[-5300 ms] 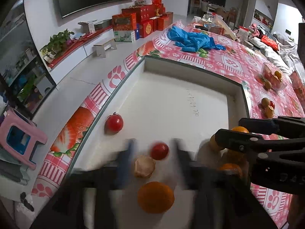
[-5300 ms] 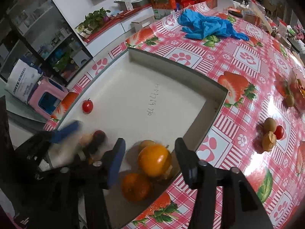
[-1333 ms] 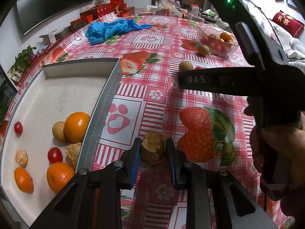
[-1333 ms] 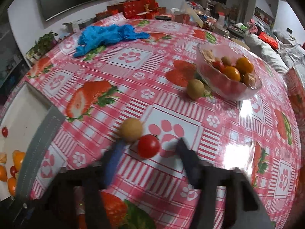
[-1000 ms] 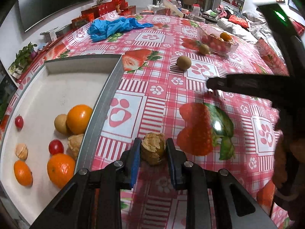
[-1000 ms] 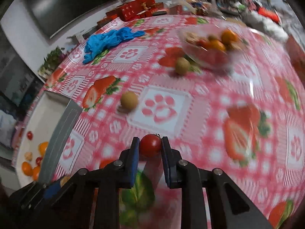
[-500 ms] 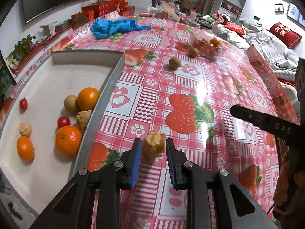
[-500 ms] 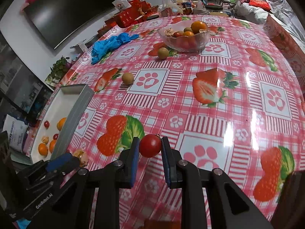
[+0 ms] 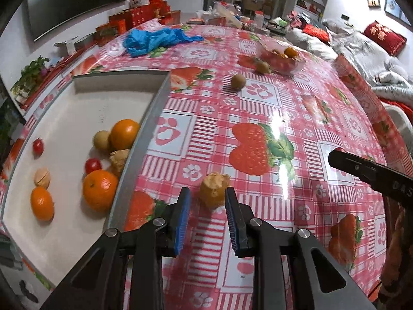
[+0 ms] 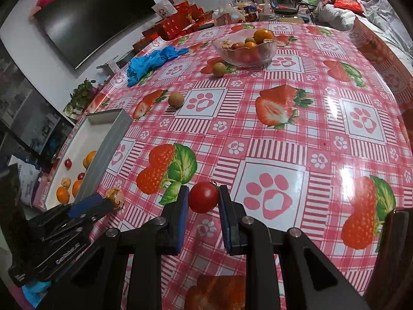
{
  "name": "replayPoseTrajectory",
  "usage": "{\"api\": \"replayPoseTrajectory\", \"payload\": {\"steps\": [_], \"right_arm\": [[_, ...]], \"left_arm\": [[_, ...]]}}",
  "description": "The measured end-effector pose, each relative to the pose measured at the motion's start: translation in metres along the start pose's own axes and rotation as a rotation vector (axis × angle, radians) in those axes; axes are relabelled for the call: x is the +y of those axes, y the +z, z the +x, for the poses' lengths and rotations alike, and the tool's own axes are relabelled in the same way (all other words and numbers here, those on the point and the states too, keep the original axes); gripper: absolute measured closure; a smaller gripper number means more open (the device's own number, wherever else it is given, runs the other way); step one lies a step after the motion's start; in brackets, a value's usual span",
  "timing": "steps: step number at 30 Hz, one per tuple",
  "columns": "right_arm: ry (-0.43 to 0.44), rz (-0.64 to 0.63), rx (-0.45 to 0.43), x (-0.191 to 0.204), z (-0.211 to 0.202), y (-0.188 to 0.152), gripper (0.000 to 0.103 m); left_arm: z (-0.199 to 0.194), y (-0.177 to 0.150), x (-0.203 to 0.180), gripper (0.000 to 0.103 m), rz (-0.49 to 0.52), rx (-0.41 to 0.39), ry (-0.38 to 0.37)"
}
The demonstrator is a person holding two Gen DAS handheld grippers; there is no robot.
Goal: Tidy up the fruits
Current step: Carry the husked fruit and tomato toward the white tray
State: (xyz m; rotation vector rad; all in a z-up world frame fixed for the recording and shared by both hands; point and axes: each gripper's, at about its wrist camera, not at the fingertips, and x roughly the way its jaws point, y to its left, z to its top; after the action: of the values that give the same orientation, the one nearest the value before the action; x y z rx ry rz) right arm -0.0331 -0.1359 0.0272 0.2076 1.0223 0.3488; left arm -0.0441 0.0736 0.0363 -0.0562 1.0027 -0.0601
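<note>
My left gripper (image 9: 207, 199) has its jaws apart around a husked brown fruit (image 9: 214, 189), which touches the right pad with a gap on the left. It stands just right of the grey tray (image 9: 134, 155). My right gripper (image 10: 203, 199) is shut on a red cherry tomato (image 10: 203, 197), held over the tablecloth. The tray holds oranges (image 9: 99, 190), cherry tomatoes (image 9: 93, 164) and husked fruits (image 9: 41, 177). The left gripper with its fruit also shows in the right wrist view (image 10: 114, 196).
A glass bowl (image 10: 244, 47) of fruit stands at the far side of the table. Two brown round fruits (image 10: 176, 100) (image 10: 219, 69) lie loose on the cloth. Blue gloves (image 10: 149, 63) lie at the far left. The table edge is close on the right.
My left gripper has opened wider around the husked fruit, now loose against the right pad. Both grippers have drawn back toward the near table edge; the right still holds the tomato.
</note>
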Motion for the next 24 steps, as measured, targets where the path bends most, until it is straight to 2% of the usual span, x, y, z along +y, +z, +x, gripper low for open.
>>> {"api": "replayPoseTrajectory", "payload": {"steps": [7, 11, 14, 24], "right_arm": [[-0.004, 0.003, 0.002, -0.003, -0.003, -0.003, 0.078], [-0.004, 0.008, 0.004, -0.003, -0.003, -0.003, 0.078], [-0.004, 0.003, 0.003, -0.003, -0.003, -0.004, 0.078], [-0.004, -0.023, 0.004, 0.010, -0.005, -0.002, 0.078]], "left_arm": [[0.018, 0.005, -0.012, 0.074, 0.036, -0.001, 0.025], [0.019, 0.006, -0.010, 0.075, 0.028, -0.004, 0.010], [0.017, 0.007, -0.006, 0.077, 0.013, -0.004, -0.020], [-0.006, 0.010, -0.003, 0.077, -0.003, -0.045, -0.050]]}}
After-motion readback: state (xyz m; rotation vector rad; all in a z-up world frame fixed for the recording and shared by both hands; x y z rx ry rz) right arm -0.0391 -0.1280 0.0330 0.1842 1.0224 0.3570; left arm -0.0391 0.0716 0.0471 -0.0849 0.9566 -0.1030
